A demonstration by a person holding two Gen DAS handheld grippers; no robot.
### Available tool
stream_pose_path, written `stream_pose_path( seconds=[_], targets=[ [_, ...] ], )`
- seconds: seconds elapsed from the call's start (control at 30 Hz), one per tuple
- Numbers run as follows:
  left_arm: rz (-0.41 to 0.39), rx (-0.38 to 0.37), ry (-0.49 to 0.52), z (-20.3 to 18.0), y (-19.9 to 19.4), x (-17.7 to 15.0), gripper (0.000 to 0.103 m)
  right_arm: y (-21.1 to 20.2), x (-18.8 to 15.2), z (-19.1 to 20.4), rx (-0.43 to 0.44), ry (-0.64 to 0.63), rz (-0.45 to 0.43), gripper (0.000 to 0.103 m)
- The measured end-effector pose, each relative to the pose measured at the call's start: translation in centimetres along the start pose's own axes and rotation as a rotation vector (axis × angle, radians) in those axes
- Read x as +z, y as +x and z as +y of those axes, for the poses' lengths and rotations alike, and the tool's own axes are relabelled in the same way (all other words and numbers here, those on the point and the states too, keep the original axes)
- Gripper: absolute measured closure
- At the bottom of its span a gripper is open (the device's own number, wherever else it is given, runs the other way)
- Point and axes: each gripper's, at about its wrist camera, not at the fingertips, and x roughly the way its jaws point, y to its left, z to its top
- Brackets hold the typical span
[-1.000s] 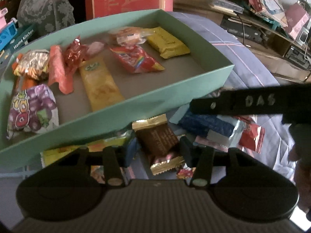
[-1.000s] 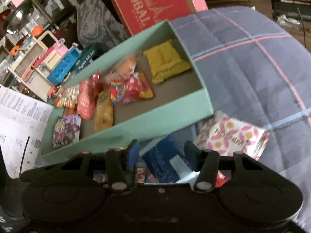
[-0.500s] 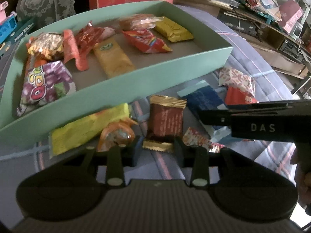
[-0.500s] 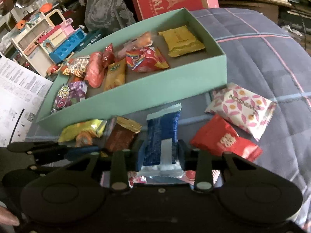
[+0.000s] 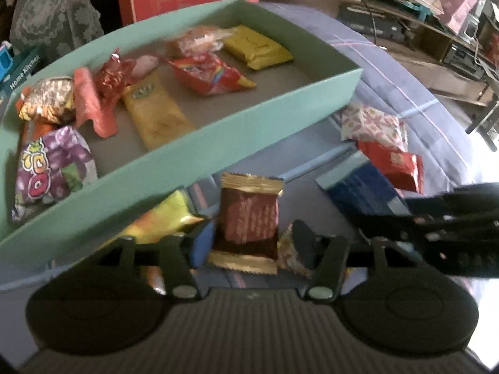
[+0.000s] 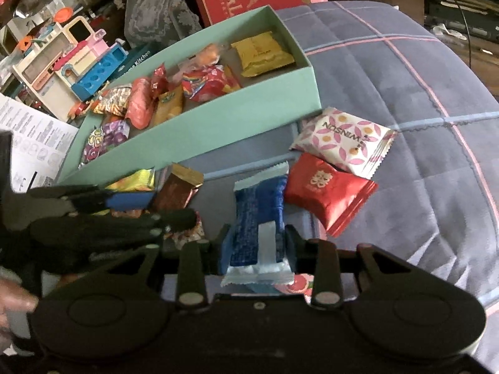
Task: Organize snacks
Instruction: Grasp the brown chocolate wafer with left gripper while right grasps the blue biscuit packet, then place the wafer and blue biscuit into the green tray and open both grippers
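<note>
From the left wrist, the left gripper [image 5: 249,243] has a brown snack packet [image 5: 249,215] between its jaws, which have just opened a little and barely touch it, beside the green box [image 5: 218,143]

From the right wrist, the right gripper [image 6: 257,246] pinches a blue snack packet [image 6: 259,218] lying on the quilt [image 6: 405,93]

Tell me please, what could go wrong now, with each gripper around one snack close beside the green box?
1. The two grippers are close: the left gripper around the brown snack and the right gripper on the blue snack might collide when lifting.
2. The left fingers have been opening and seem loose, so the brown snack could slip.
3. The green box wall is near; a held snack may catch on it.
</note>
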Motion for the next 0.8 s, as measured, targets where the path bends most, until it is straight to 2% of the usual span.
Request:
stream_pose_path(
  seconds=[0.03, 0.17, 0.23, 0.3, 0.43, 0.7, 0.77, 0.8],
  targets=[
    [0.0, 0.001, 0.01, 0.0, 0.0, 0.0, 0.066, -0.1, 0.0, 0.1, -0.007, -0.004, -0.004, 0.066],
    [0.001, -0.017, -0.027, 1.1, -0.4, -0.5, 0.067, -0.2, 0.3, 0.5, -0.041, -0.028, -0.025, 0.062],
    [0.003, -0.031, -0.057, 1.9, -0.9, -1.1, 0.066, -0.4, 0.5, 0.8, -0.061, -0.045, -0.045, 0.051],
    [0.005, -0.045, -0.083, 2.6, -1.3, -1.8, 0.066, -0.6, 0.7, 1.2, -0.072, -0.066, -0.063, 0.048],
    [0.005, -0.074, -0.135, 3.9, -2.1, -2.8, 0.066, -0.6, 0.7, 2.4, -0.079, -0.113, -0.068, 0.048],
    [-0.014, -0.079, -0.178, 6.0, -3.0, -4.3, 0.066, 1.9, 0.5, 4.9, -0.117, -0.237, -0.013, 0.048],
    [-0.017, -0.078, -0.175, 6.0, -3.1, -4.4, 0.064, 2.6, 0.4, 5.4, -0.13, -0.266, -0.003, 0.053],
    [-0.019, -0.076, -0.173, 5.9, -3.1, -4.4, 0.064, 2.6, 0.2, 5.7, -0.146, -0.288, -0.013, 0.058]
  ],
)
